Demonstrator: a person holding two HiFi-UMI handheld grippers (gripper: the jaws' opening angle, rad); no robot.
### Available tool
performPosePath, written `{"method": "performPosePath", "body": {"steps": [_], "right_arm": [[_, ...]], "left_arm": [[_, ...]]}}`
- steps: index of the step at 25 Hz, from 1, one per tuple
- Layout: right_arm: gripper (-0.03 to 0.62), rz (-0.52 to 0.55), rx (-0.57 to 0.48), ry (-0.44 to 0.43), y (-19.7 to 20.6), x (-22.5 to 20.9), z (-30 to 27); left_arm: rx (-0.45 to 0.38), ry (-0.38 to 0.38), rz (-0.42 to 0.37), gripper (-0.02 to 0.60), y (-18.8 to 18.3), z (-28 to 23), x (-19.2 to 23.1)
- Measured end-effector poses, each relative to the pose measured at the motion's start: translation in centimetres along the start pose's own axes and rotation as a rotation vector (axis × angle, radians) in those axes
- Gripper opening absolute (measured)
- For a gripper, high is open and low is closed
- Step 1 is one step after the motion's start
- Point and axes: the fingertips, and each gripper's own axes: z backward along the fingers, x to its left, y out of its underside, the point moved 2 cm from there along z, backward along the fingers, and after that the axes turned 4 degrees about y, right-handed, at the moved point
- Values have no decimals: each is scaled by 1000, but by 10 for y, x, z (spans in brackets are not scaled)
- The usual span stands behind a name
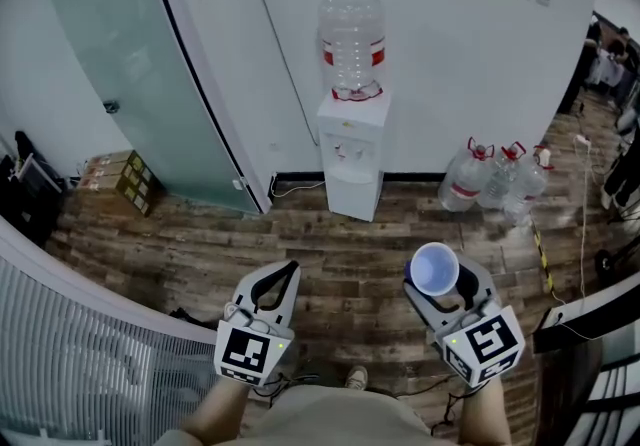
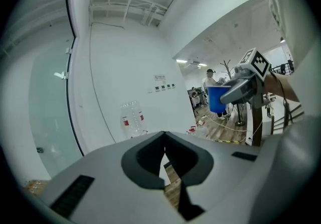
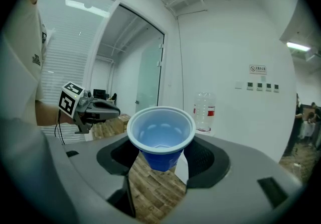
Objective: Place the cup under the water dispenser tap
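A blue plastic cup stands upright and empty between the jaws of my right gripper, which is shut on it. In the right gripper view the cup fills the middle, held at its lower body by the right gripper. A white water dispenser with a clear bottle on top stands against the far wall, well ahead of both grippers. My left gripper is shut and holds nothing, with its tips meeting. The left gripper view shows the cup off to the right and the dispenser's bottle far off.
Three big water bottles stand on the wood floor right of the dispenser. A frosted glass door and cardboard boxes are at the left. A white slatted rail curves along the near left. People stand far right.
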Motion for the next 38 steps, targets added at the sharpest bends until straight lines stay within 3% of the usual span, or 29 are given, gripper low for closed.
{"method": "performPosePath", "body": {"steps": [14,20,24,38], "right_arm": [[283,-29,17,-38,22,-17,-18],[282,-27,35,-43,23,-34,-43],[284,-25,49,-37,23,-46,-68],[284,-23,124,-61,-1,-106,-221]], "left_arm": [[22,-13,12,6,13,-26,0],[-1,9,72,6,14,-56,14],[4,8,148,6,27,-77,38],[48,21,171,6,53,-184,149]]}}
